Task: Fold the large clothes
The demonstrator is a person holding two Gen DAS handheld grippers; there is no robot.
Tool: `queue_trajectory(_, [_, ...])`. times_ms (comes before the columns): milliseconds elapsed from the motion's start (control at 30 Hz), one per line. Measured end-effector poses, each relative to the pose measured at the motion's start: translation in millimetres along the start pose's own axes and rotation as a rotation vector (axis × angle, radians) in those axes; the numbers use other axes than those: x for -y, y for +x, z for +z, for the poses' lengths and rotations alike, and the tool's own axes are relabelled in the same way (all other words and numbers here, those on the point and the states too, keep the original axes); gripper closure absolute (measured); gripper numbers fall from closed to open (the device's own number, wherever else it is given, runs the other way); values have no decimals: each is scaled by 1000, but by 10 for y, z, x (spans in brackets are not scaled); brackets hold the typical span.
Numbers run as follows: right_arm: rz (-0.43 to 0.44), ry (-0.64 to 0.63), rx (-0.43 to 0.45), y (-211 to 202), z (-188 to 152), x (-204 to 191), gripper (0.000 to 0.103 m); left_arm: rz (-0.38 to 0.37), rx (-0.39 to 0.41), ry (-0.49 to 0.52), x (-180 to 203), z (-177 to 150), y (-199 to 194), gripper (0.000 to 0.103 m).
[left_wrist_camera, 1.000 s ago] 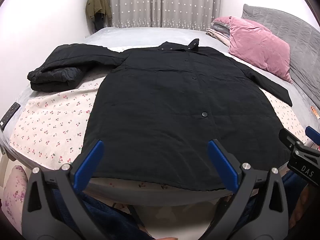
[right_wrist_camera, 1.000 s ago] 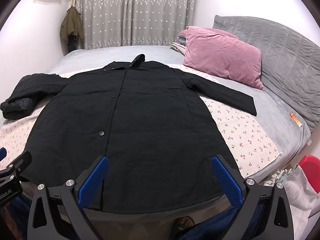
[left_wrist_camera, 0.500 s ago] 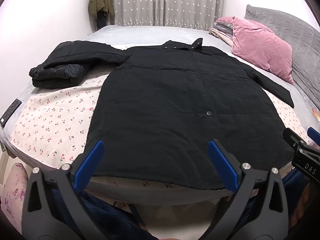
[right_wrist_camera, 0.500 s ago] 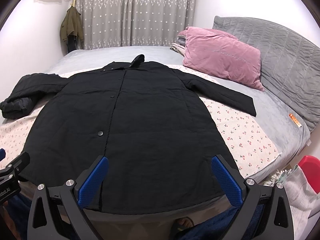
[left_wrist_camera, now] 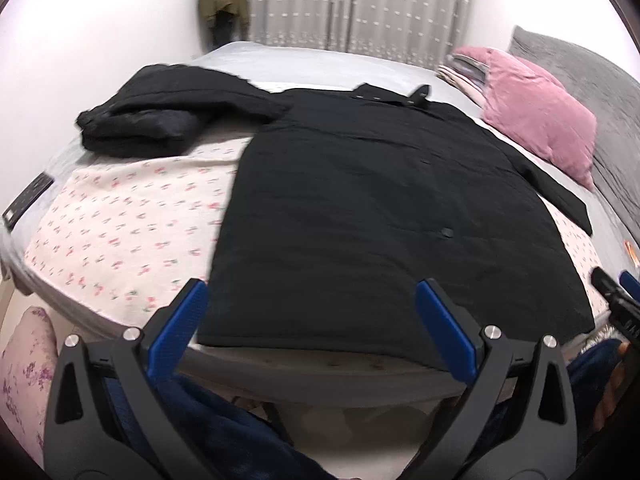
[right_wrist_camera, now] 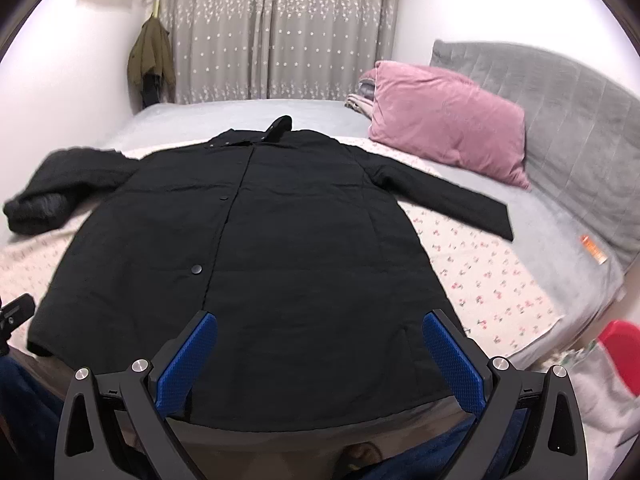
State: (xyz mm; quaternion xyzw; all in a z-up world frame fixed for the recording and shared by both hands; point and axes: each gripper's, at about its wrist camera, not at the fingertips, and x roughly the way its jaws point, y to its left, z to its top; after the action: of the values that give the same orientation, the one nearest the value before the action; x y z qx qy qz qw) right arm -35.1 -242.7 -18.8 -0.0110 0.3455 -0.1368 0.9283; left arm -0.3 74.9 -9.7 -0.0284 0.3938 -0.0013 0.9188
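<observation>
A long black coat [left_wrist_camera: 380, 208] lies flat and face up on the bed, collar far, hem at the near edge; it also shows in the right wrist view [right_wrist_camera: 256, 248]. Its left sleeve [left_wrist_camera: 160, 120] is bunched at the far left; its right sleeve [right_wrist_camera: 448, 196] lies straight out to the right. My left gripper [left_wrist_camera: 312, 300] is open and empty over the hem's left part. My right gripper [right_wrist_camera: 320, 332] is open and empty over the hem's right part. The right gripper's tip [left_wrist_camera: 616, 304] shows at the left wrist view's right edge.
The bed carries a cherry-print sheet [left_wrist_camera: 132, 220] over a grey cover [right_wrist_camera: 560, 280]. A pink pillow [right_wrist_camera: 444, 120] leans on the grey headboard [right_wrist_camera: 580, 108]. A remote [left_wrist_camera: 28, 200] lies at the left edge. A red object [right_wrist_camera: 620, 344] sits low right. A jacket [right_wrist_camera: 150, 64] hangs by the curtain.
The left gripper has swung left and moved closer, with motion blur; the coat now sits right of centre in its view. The right gripper moved slightly forward over the hem. Both stay open.
</observation>
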Motion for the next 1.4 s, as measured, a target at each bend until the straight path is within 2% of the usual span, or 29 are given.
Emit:
queue_trajectory(100, [-13,14,27,128,-7,307,0,28,-14,-46,-297,-4,69,0])
queue_trajectory(167, [-20,50,-15,293,-12,552,1,47,-34,-110,-564,3,142,0])
queue_trajectory(233, [-25,115,-32,404,-11,802,10,56,-60,-151,-710,6,189,0])
queue_trajectory(300, [-28,174,-58,516,-22,1026,11,59,-85,-191,-829,-15,308,3])
queue_trajectory(367, [-65,213,-93,648,-84,1161,11,3,-164,-205,-802,-77,510,8])
queue_trajectory(467, [-128,218,-126,804,-180,1263,11,-39,-217,-207,-724,-140,771,17])
queue_trajectory(533, [-135,208,-161,911,-251,1287,11,-61,-239,-212,-664,-153,899,30])
queue_trajectory(567, [-124,209,-181,959,-280,1292,11,-86,-245,-224,-641,-159,956,34])
queue_trajectory(600, [-103,220,-208,1049,-290,1291,12,-101,-242,-234,-628,-155,996,42])
queue_trajectory(633, [-89,225,-228,1111,-306,1299,16,-106,-237,-223,-569,-155,1004,57])
queue_trajectory(667, [-81,226,-245,1163,-321,1295,19,-114,-227,-208,-533,-145,1005,64])
queue_trajectory(700, [-75,219,-261,1203,-342,1274,25,-117,-212,-194,-513,-137,992,77])
queue_trajectory(733, [-56,214,-280,1255,-358,1233,36,-115,-198,-190,-495,-131,966,91])
queue_trajectory(767, [-42,209,-277,1258,-372,1228,44,-115,-181,-191,-499,-119,945,93])
queue_trajectory(833, [-43,201,-264,1234,-377,1226,91,-112,-163,-206,-557,-91,911,96])
queue_trajectory(933, [-18,205,-248,1136,-284,1259,97,-76,-130,-213,-657,-42,761,97])
queue_trajectory(1000, [-4,193,-189,929,-128,1296,98,-50,-78,-204,-721,18,520,98])
queue_trajectory(1067, [22,196,-150,739,21,1312,98,-58,-64,-209,-772,52,364,99])
queue_trajectory(1133, [47,204,-115,570,110,1317,99,-21,-64,-187,-755,29,385,100])
queue_trajectory(1200, [15,195,-135,637,83,1269,98,9,-123,-159,-716,-37,585,100])
queue_trajectory(1267, [-34,174,-211,893,-28,1208,98,-5,-194,-161,-733,-84,805,100])
queue_trajectory(1333, [-22,191,-295,1066,-98,1174,96,-20,-205,-186,-775,-58,829,99])
queue_trajectory(1367, [-2,184,-272,1014,-47,1170,94,-24,-182,-185,-803,-2,764,98])
queue_trajectory(1400, [11,174,-226,920,18,1185,93,0,-157,-175,-808,50,701,90])
